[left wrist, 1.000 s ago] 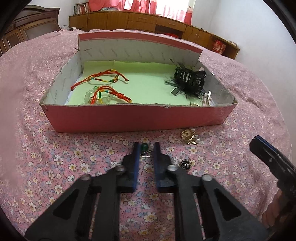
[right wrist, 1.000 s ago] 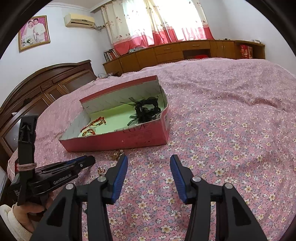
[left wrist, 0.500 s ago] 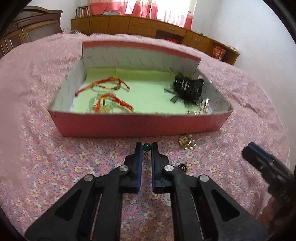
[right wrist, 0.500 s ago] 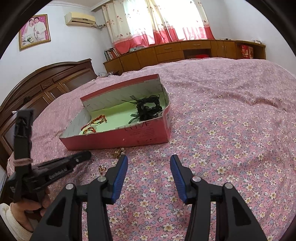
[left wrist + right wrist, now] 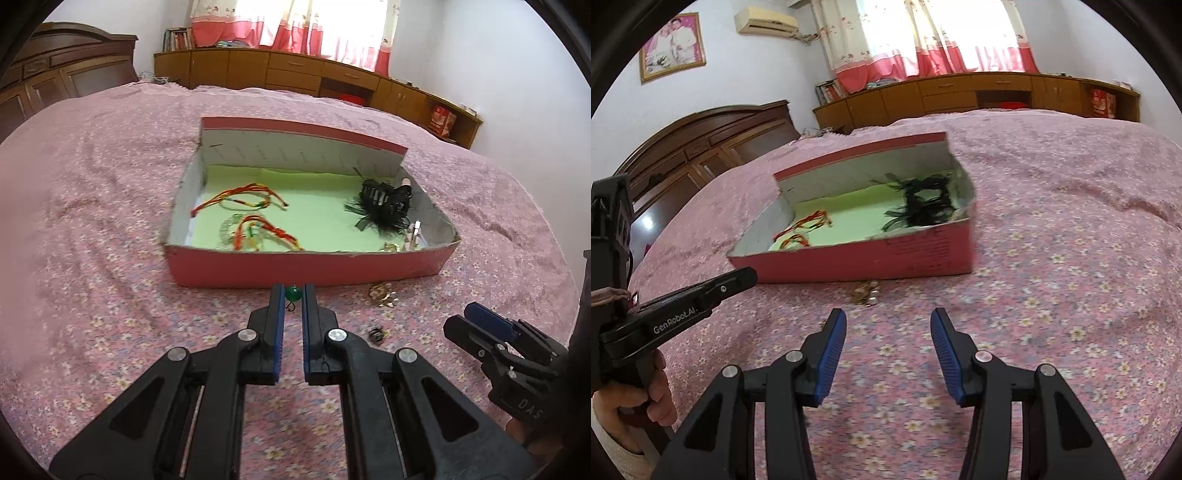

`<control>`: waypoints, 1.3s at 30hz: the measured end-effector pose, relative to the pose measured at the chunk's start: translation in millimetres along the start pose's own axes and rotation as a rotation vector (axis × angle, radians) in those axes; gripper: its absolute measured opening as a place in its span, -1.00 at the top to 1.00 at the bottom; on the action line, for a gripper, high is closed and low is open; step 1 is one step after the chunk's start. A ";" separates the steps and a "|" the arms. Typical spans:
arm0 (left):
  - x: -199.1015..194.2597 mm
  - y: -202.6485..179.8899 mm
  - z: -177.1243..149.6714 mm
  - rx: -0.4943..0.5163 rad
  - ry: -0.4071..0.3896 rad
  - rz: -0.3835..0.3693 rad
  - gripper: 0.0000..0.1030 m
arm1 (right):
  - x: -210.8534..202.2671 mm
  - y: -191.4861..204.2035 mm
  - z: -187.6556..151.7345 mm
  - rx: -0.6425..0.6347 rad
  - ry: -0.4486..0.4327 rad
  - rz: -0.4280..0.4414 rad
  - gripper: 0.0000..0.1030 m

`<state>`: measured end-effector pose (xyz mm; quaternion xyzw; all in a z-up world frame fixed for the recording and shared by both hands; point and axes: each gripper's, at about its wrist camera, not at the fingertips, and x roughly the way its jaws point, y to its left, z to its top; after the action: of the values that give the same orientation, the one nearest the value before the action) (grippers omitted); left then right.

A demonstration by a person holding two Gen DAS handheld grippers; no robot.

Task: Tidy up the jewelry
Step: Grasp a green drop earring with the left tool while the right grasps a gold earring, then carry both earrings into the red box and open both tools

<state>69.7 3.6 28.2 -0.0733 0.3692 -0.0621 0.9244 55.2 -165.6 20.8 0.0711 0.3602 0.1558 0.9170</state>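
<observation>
On the bed (image 5: 92, 192), just short of the red box (image 5: 295, 267), my left gripper (image 5: 294, 295) has its jaws pressed onto a small green bead piece (image 5: 293, 294), a little wire loop hanging below it. It hangs clear of the bedspread, close to the box's near wall.

Already inside the box, by my reading: two red and yellow cord bracelets (image 5: 240, 195), a clear beaded one (image 5: 231, 230) under the nearer cord, a black feathery hair clip (image 5: 384, 206) on the right, and some small metal bits (image 5: 410, 236) in the near right corner. Left outside are a gold trinket (image 5: 382, 295) just beside the near wall and a small dark piece (image 5: 376, 333) nearer to me. So I judge the job well along, with the bead in hand and two pieces to go.

My right gripper (image 5: 888, 332) stands spread with nothing between its pads, aimed at the bedspread short of the gold trinket.

The near wall is low with a ragged top edge, so the bead must clear it. The green floor in the middle of the box is bare, which leaves good room for a drop. The far flap stands tall, well beyond where I need to go. Both grippers are apart, mine on the right off to the side.
</observation>
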 end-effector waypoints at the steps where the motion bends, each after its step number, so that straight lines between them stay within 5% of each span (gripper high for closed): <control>1: 0.1 2.3 -0.7 -0.005 0.001 0.002 1.00 | 1.8 4.0 -0.3 -0.007 0.006 0.007 0.01; 12: -2.4 29.5 -12.3 -0.054 0.001 0.030 1.00 | 36.4 33.9 -2.3 -0.021 0.103 0.063 0.10; 22: -4.4 39.4 -17.8 -0.072 -0.004 0.029 1.00 | 61.7 37.8 -1.2 -0.001 0.153 0.053 0.62; 39: -29.5 19.1 -10.1 -0.037 -0.075 -0.001 1.00 | 17.2 40.7 4.4 -0.040 0.006 0.088 0.68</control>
<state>42.6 26.3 37.3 -0.0928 0.3353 -0.0527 0.9360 60.6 -121.6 22.9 0.0680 0.3562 0.2033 0.9095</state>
